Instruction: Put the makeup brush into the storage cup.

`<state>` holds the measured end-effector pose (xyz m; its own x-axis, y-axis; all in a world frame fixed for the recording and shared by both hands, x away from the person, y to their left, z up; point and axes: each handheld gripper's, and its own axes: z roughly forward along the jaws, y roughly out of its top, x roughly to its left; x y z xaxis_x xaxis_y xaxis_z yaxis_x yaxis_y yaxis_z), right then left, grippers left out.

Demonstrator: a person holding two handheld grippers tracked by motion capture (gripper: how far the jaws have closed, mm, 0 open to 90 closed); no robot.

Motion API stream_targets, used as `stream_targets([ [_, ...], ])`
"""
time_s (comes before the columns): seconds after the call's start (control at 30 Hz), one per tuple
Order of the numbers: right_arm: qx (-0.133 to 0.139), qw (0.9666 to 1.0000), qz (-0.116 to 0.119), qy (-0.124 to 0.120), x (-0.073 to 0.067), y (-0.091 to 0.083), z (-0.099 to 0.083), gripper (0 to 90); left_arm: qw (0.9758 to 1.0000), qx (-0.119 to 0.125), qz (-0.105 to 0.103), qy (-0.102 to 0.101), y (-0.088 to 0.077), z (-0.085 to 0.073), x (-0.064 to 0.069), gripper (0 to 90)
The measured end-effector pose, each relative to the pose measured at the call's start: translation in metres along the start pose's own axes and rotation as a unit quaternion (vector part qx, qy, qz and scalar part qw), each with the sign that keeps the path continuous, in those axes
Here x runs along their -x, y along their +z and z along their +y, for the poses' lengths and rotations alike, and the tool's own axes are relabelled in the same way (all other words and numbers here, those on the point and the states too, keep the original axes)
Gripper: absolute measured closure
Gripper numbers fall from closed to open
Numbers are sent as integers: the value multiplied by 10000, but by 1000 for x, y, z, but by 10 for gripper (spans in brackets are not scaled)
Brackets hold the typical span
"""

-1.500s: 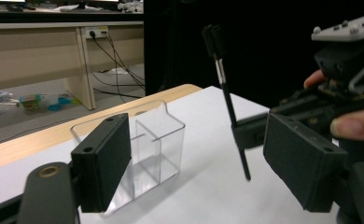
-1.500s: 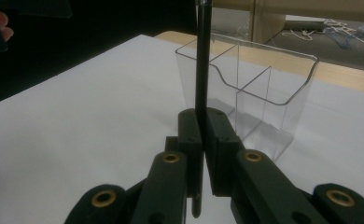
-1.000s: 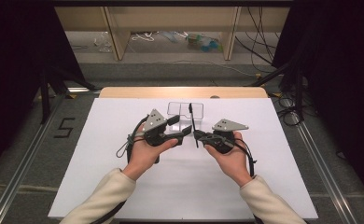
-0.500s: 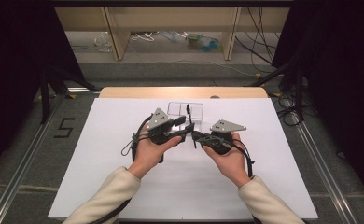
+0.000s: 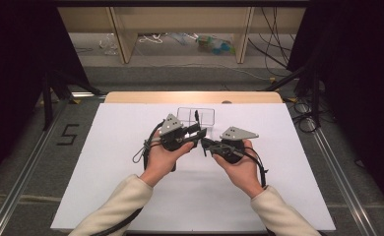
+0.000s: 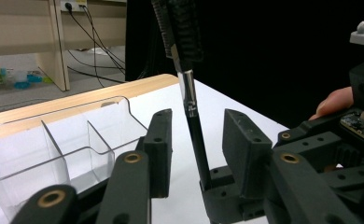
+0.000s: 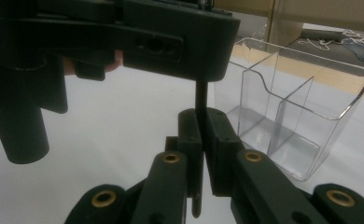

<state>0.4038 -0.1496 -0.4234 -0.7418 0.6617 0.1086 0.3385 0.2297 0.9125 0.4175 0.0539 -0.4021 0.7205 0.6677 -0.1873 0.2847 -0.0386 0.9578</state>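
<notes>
**Pen handover beside the organizer**

Jaws of the right gripper point(image 7: 202, 140) are clamped on a black pen point(image 6: 189, 100), held upright just in front of the clear organizer point(image 5: 196, 116). Left gripper point(image 6: 196, 154) jaws have just been closing around the pen, gaps remaining, no pad contact seen. Transfer is judged unfinished; placing into a compartment is left. Pen's silver band is given by the left gripper view; high view gives both hands.

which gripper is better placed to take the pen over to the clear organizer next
Right. The right gripper is already shut on the slim black pen, upright beside the clear plastic divided organizer. The left gripper has just been closing, its pads still clear of the pen.
</notes>
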Motion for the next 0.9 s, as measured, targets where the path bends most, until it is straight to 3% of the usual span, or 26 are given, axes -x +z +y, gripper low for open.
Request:
stream_targets([
  [0.03,-26,10000,-9,-15,0,0,0,861,10000,41,25,67,0,1,-1,661],
  [0.07,-61,10000,-25,-23,0,-1,1,861,9999,30,-79,-61,0,0,1,670],
  [0.43,37,10000,5,-31,-2,1,0,861,10000,-37,-84,-26,-1,-1,-2,760],
  [0.53,21,10000,-20,-36,-3,1,0,861,9999,-73,-77,-117,0,-3,-1,778],
  [0.63,11,10000,-29,-43,-3,1,1,861,9999,-83,-121,-42,1,-4,-1,800],
  [0.7,90,9999,-87,-58,-3,1,1,861,9998,-70,-98,-132,1,-5,0,806],
  [0.77,79,10000,-33,-30,-3,2,1,861,9999,-68,-139,-31,0,-4,0,820],
  [0.87,68,10000,-47,-41,-4,1,1,858,9998,-44,-215,-38,0,-4,1,841],
  [0.9,89,9999,-44,-34,-4,2,1,856,9997,-51,-197,101,-1,-4,3,851],
])
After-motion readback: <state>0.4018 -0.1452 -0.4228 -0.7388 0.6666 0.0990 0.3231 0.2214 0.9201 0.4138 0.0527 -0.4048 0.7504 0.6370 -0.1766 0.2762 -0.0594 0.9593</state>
